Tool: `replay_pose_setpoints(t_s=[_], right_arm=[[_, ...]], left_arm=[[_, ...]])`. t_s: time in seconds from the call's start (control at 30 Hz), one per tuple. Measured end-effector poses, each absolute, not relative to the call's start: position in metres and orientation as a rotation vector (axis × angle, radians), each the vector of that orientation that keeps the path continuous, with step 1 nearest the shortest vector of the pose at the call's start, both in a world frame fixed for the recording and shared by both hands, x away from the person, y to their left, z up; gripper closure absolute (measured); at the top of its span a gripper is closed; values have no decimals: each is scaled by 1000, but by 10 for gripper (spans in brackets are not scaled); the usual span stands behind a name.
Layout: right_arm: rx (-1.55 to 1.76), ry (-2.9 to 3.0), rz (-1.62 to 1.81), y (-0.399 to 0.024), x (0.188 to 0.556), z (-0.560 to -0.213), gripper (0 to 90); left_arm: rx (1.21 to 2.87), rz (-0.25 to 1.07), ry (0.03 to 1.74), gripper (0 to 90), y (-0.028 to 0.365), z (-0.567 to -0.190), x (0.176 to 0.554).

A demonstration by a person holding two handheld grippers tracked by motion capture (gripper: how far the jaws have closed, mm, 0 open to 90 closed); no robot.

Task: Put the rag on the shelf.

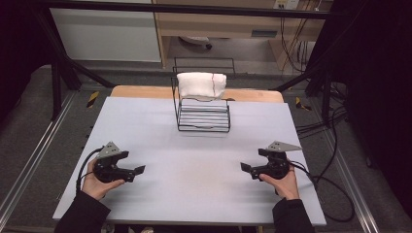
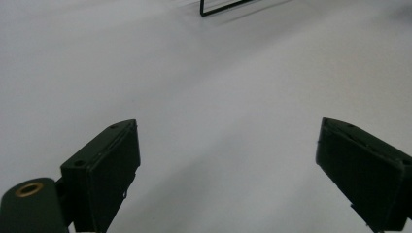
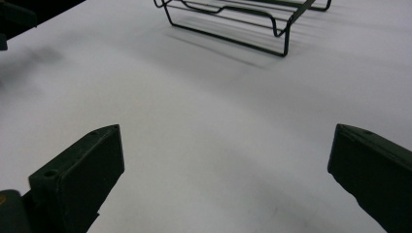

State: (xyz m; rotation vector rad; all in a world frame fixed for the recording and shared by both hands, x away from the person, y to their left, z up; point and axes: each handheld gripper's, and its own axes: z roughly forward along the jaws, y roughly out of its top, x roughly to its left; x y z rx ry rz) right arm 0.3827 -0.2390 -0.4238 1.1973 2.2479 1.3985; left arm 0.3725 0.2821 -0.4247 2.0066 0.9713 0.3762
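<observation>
- Under the wire rack (image 1: 203,114) lies a pale grey worktop (image 1: 194,165), matt and bare over most of its face; a strip of wood-coloured board shows past its far edge, behind the rack.
- Beyond the rack, the room is dim: a dark frame of bars runs round the worktop, a light wooden cabinet stands at the back, and black cables hang and coil on the grey floor to the right of the rack.
- The wire rack is black, sits at the far middle of the worktop, and its long axis runs across the worktop, left to right; its open front faces the person, and its upright back stands on the far side.
- A white folded towel (image 1: 201,84) rests on the rack's upright back, its long axis also left to right, with a thin dark line running down it near its right end.
- The left gripper (image 1: 137,171) is well short of the rack, near the worktop's near left part; its jaws stand wide with nothing between them, pointing toward the middle.
- The right gripper (image 1: 246,168) is likewise well short of the rack, at the near right; its jaws stand wide and empty, pointing toward the middle.
</observation>
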Motion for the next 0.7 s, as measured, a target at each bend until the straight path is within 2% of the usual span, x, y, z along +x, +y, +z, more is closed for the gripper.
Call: replay_pose_setpoints(t_s=[0.3, 0.7], right_arm=[[1211, 2265, 1399, -258, 367, -441, 5], [1224, 2265, 1397, -262, 362, -444, 5]], left_arm=[[2010, 376, 972, 91, 291, -435, 365], [2017, 380, 967, 91, 294, -440, 362]])
